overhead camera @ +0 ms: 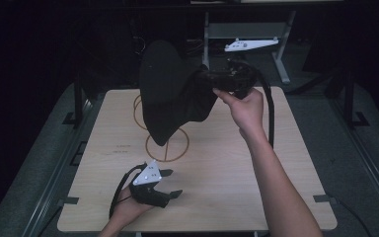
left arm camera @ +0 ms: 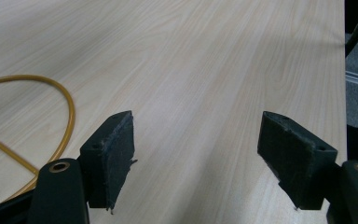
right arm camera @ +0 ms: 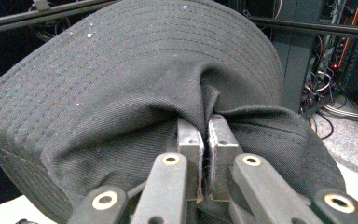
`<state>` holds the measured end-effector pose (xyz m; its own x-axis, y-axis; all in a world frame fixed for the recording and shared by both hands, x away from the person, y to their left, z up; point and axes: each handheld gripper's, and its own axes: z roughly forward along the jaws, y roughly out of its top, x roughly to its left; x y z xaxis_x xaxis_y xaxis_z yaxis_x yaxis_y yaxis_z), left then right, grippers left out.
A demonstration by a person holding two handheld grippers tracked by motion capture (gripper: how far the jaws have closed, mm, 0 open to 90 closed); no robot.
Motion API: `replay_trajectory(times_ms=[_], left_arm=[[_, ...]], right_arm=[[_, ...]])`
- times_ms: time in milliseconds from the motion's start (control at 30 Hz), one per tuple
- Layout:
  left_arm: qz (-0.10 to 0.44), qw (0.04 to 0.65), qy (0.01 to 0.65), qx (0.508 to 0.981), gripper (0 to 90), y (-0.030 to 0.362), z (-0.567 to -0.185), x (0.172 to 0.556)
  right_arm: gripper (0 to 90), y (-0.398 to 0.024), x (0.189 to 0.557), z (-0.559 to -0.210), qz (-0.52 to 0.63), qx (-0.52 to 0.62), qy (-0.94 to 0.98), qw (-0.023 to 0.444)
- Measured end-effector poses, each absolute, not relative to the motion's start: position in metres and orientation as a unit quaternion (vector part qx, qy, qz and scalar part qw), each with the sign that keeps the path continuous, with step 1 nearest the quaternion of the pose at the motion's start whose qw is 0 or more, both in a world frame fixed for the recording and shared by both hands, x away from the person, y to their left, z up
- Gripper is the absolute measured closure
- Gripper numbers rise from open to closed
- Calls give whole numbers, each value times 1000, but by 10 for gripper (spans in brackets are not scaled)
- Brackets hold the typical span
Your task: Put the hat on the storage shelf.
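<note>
A black cap (overhead camera: 170,89) hangs in the air over the far part of the table, its brim tipped toward the left. My right gripper (overhead camera: 214,81) holds it up, jaws pinched tight on a fold of the crown fabric (right arm camera: 205,100); in the right gripper view the stitched brim (right arm camera: 121,56) arches above the right gripper (right arm camera: 206,128). My left gripper (overhead camera: 170,182) rests low near the table's front edge, held in a hand. The left gripper (left arm camera: 196,144) has its jaws spread wide with bare wood between them.
The pale wooden table (overhead camera: 217,163) carries orange circle outlines (overhead camera: 167,145), one partly under the cap, its arc (left arm camera: 67,116) beside the left jaw. Dark floor, metal frame legs and a white bracket (overhead camera: 249,45) lie beyond the far edge.
</note>
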<state>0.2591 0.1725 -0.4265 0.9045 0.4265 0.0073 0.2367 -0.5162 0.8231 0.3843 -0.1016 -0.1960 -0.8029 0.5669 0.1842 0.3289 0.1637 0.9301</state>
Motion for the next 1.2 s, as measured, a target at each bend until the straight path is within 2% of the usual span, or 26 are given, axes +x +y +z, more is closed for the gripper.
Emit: replay_trajectory(times_ms=[600,1200], left_arm=[[89,442,180,874,262,167,-431,259],[87,446,171,874,263,164,-429,261]], right_arm=[[858,-62,401,-179,544,288,781,108],[853,-25,419,-177,524,276,799,103]])
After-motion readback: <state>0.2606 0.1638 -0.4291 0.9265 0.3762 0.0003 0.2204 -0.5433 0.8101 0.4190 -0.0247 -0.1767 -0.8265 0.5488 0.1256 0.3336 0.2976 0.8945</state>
